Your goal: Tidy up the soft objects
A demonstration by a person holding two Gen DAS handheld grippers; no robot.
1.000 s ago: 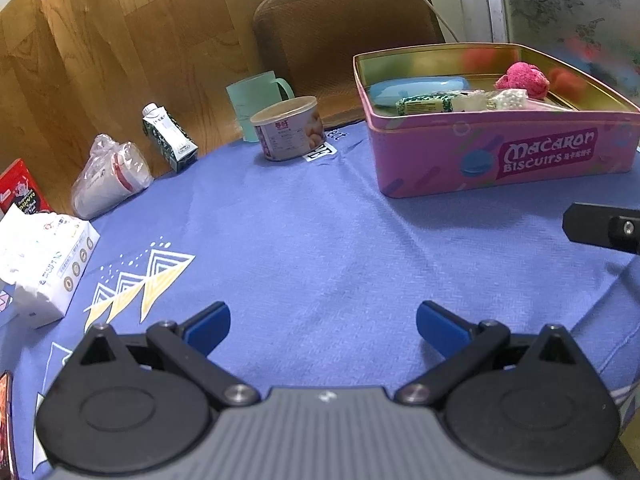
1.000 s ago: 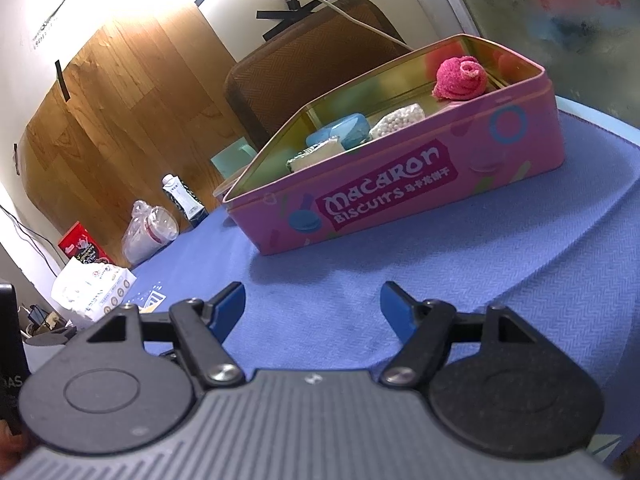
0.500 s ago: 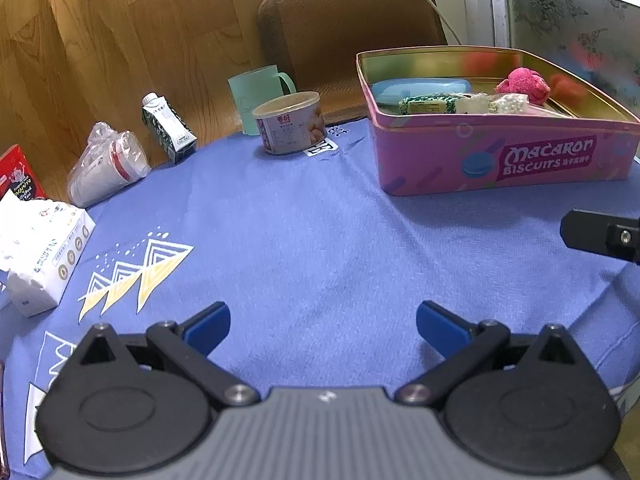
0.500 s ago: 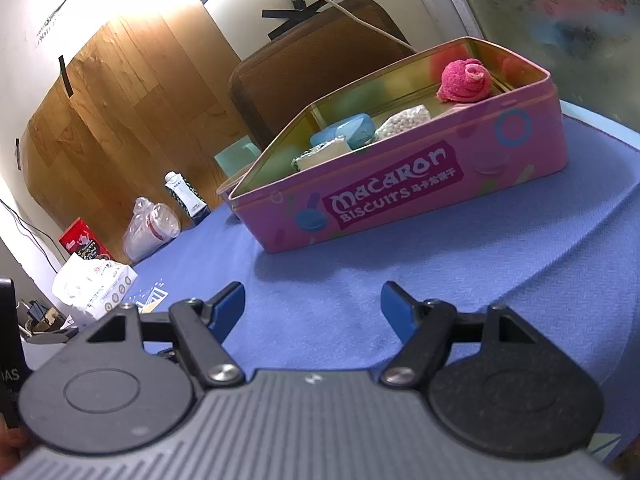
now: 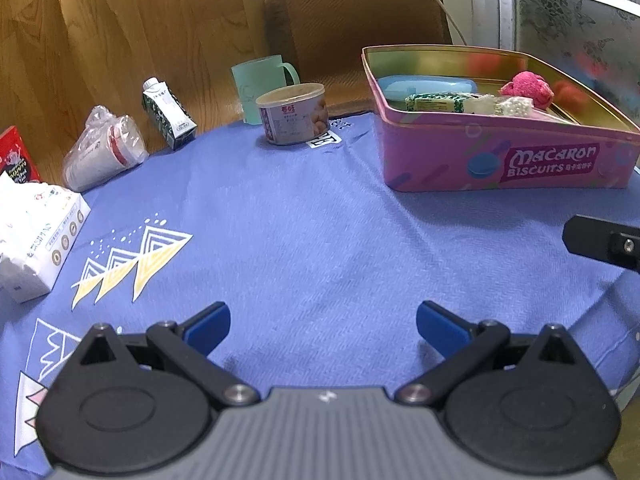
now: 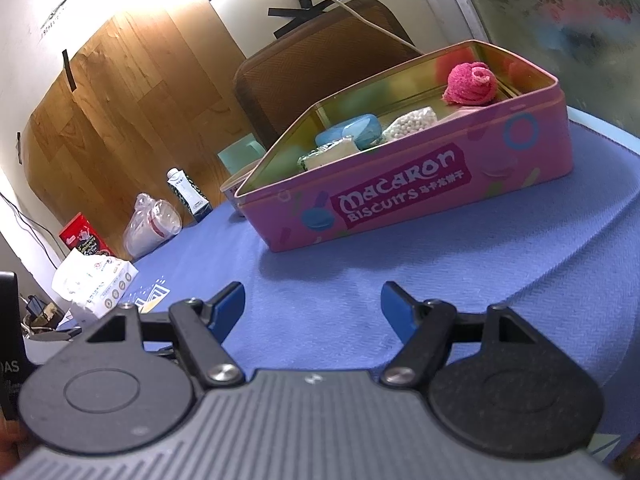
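The left claw [image 5: 322, 326] hangs over the blue cloth [image 5: 304, 232] that covers the bench, its blue-tipped jaws spread wide with nothing between them. The right claw [image 6: 312, 308] is likewise spread wide and empty above the same cloth, and a black part of it shows at the right edge of the left wrist view. The soft objects lie inside the pink macaron tin [image 5: 508, 156], which sits on the cloth toward the bench's far right corner, well apart from both claws. In the tin, a pink plush ball [image 6: 472, 84] rests at the right end; a small bag of white beads [image 6: 412, 122] lies near the middle; a blue pad [image 6: 356, 132] lies toward the left end, with a green-and-white wrapped packet [image 6: 328, 154] just in front of it against the front wall. Along the far edge of the bench, to the left of the tin, stands a round snack tub [image 5: 294, 114] with a pale green mug [image 5: 260, 84] just behind it. Further left come a small drink carton [image 5: 168, 118], tilted, and a bag of plastic cups [image 5: 106, 154] lying on its side. At the left edge sit a white tissue pack [image 5: 34, 240] and a red box [image 5: 16, 156] behind it. A brown chair back [image 5: 356, 32] rises beyond the far edge.
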